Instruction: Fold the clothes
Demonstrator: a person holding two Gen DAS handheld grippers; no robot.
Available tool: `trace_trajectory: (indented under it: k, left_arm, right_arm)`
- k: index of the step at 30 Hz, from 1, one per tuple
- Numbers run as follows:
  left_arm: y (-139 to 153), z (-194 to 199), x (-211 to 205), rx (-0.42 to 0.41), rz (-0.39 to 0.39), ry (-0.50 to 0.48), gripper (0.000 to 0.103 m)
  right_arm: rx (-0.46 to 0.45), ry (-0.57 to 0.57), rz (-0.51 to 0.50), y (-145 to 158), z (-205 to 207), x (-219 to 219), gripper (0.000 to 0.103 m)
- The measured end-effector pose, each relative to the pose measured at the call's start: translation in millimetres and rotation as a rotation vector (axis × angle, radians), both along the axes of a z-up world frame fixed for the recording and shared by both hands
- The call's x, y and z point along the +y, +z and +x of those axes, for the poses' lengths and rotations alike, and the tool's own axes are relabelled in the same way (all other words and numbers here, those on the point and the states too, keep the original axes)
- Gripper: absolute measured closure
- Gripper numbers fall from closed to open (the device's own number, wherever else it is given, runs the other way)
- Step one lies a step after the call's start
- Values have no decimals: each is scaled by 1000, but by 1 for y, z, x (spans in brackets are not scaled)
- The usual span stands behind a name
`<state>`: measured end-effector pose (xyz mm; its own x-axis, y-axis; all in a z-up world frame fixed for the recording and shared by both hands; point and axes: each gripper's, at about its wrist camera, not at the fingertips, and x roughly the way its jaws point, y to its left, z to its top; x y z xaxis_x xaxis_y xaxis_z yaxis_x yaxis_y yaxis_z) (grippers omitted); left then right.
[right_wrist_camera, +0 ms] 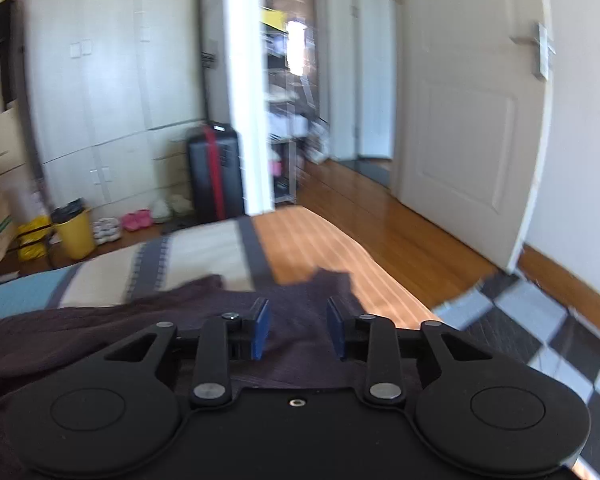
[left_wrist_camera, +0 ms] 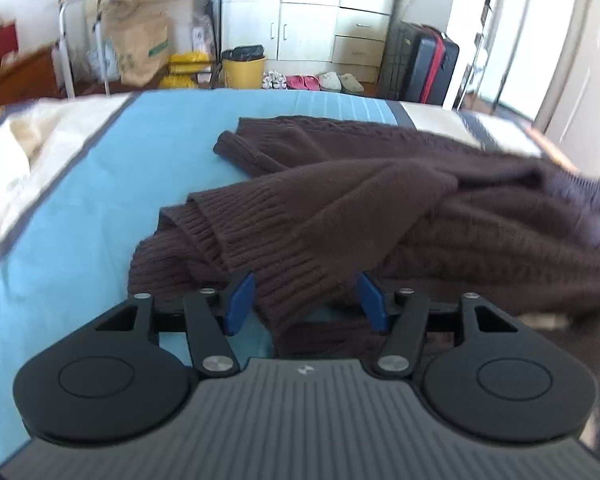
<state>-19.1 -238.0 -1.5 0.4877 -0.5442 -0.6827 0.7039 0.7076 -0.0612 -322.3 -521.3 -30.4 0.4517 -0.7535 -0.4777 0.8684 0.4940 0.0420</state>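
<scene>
The left black two-finger gripper (left_wrist_camera: pixel 306 300) carries blue rectangular pads (left_wrist_camera: pixel 241 303) on angled black link arms, pinned by silver round screws at about 7 and 5 o'clock. Two round black discs flank a grey ribbed housing (a small pale logo sits at its top edge). The right black two-finger gripper (right_wrist_camera: pixel 298 330) matches, though its housing is plain black with one small central screw hole.

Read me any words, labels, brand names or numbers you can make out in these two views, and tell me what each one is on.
None can be read.
Brown paper bag: green print, too blurred to read.
Left gripper body: small pale logo mark, not legible as text.
Pale bag by the cabinet: dark mark, too small to read.
</scene>
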Motion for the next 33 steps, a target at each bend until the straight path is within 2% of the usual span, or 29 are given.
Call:
trace_trajectory:
  k: [3,4,7,11,12,15,17,18,20,22,24,29,30,31,33]
  left_arm:
    - [0,-6,-19,-148,28,-62,38]
    - [2,-8,-27,-219,65,-81,38]
    - [5,-6,-46,-299,174,-187,37]
    - [-4,-1,-42,-204,129,-248,35]
    - [-8,0,-44,-187,139,-245,35]
    - [-14,7,-49,-207,183,-219,35]
    - [-12,15,-48,-227,162,-179,35]
    - [-12,23,-45,-215,139,-148,39]
    - [-13,43,-38,-166,100,-78,86]
    - [-14,62,-29,-94,59,-3,87]
    - [-11,69,-19,-70,1,39,88]
    - [3,71,-4,-93,-53,91,87]
    - [4,72,-1,-89,-66,102,87]
    - [3,76,0,-92,-53,118,87]
    - [-2,88,1,-89,4,171,86]
  right_arm:
    - [-42,178,68,3,18,9,60]
    - [-52,236,98,3,24,12,59]
    - [-40,350,131,-3,43,26,59]
    - [-20,499,171,-11,70,45,58]
    - [-2,520,169,-13,76,47,58]
    - [88,565,125,-23,97,50,54]
    - [150,575,89,-32,110,50,53]
    - [175,570,75,-37,115,49,51]
    - [211,531,97,-49,119,37,51]
    - [237,501,116,-56,121,28,51]
    - [241,484,102,-57,118,25,51]
    - [217,434,89,-55,114,21,48]
    - [240,425,60,-56,116,25,42]
    - [266,415,28,-57,117,28,37]
    - [347,412,-55,-62,122,38,37]
